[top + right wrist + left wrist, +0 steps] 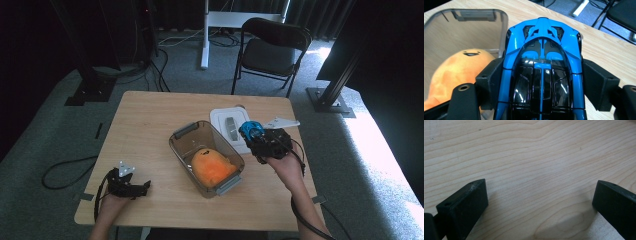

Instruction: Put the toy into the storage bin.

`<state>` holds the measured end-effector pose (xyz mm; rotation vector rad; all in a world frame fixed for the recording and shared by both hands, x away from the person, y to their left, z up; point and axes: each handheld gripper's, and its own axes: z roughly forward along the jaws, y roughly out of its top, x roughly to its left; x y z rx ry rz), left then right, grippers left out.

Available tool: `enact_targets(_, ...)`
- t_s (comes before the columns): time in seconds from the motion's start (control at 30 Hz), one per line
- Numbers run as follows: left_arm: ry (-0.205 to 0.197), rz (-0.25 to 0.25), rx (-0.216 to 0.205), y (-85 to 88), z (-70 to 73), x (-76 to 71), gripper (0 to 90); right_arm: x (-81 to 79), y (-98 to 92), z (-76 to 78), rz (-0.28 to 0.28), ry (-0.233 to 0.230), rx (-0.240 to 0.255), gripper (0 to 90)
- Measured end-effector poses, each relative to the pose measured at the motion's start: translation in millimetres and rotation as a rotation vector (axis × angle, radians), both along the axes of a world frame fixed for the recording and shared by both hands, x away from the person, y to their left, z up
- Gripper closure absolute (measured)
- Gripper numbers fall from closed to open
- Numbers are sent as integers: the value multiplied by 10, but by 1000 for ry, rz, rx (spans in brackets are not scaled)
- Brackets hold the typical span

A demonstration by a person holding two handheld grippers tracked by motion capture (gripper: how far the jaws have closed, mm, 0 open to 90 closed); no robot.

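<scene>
Blue-and-black toy car [541, 72] sits pinched between the right gripper's [252, 134] jaws, both pads pressed on its flanks; the right gripper view shows this close up w/ roof stripe and vents, while in the high view the car [249, 130] is just a small blue blob at the gripper tip, near the bin's [180, 141] right rim and in front of the white lid [221, 118]. High view gives the layout: clear grey bin mid-table, orange plush [212, 166] inside it, lid lying flat beside it. Right gripper view catches the plush [459, 68] w/ its little face, left of the car, inside the bin wall [499, 22]. Left gripper [141, 187] rests at the table's [150, 115] near-left corner, well apart from the bin; left gripper view shows its jaws spread wide, nothing but bare wood grain [531, 170] between them.
</scene>
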<state>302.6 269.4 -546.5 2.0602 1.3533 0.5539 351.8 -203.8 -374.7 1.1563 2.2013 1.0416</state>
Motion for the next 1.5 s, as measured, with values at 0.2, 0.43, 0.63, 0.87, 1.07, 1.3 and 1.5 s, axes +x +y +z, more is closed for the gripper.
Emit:
enact_targets(0.2, 1, 0, 0, 0, 1, 0, 5, 34, 157, -10, 36, 7, -1, 248)
enact_targets(0.43, 1, 0, 0, 0, 1, 0, 5, 63, 349, -24, 82, 18, -4, 248)
enact_targets(0.63, 2, -1, 1, 1, 2, 0, 5, 84, 500, -49, 111, 27, -9, 248)
enact_targets(0.87, 1, -1, 0, 1, 1, 0, 5, 100, 644, -93, 143, 39, -19, 248)
enact_targets(1.07, 1, -1, 0, 1, 1, 0, 5, 117, 774, -113, 169, 46, -20, 248)
enact_targets(1.3, 1, 0, 0, 0, 1, 0, 5, 141, 896, -149, 188, 58, -20, 248)
enact_targets(1.5, 1, 0, 0, 0, 1, 0, 5, 171, 994, -216, 206, 76, -36, 248)
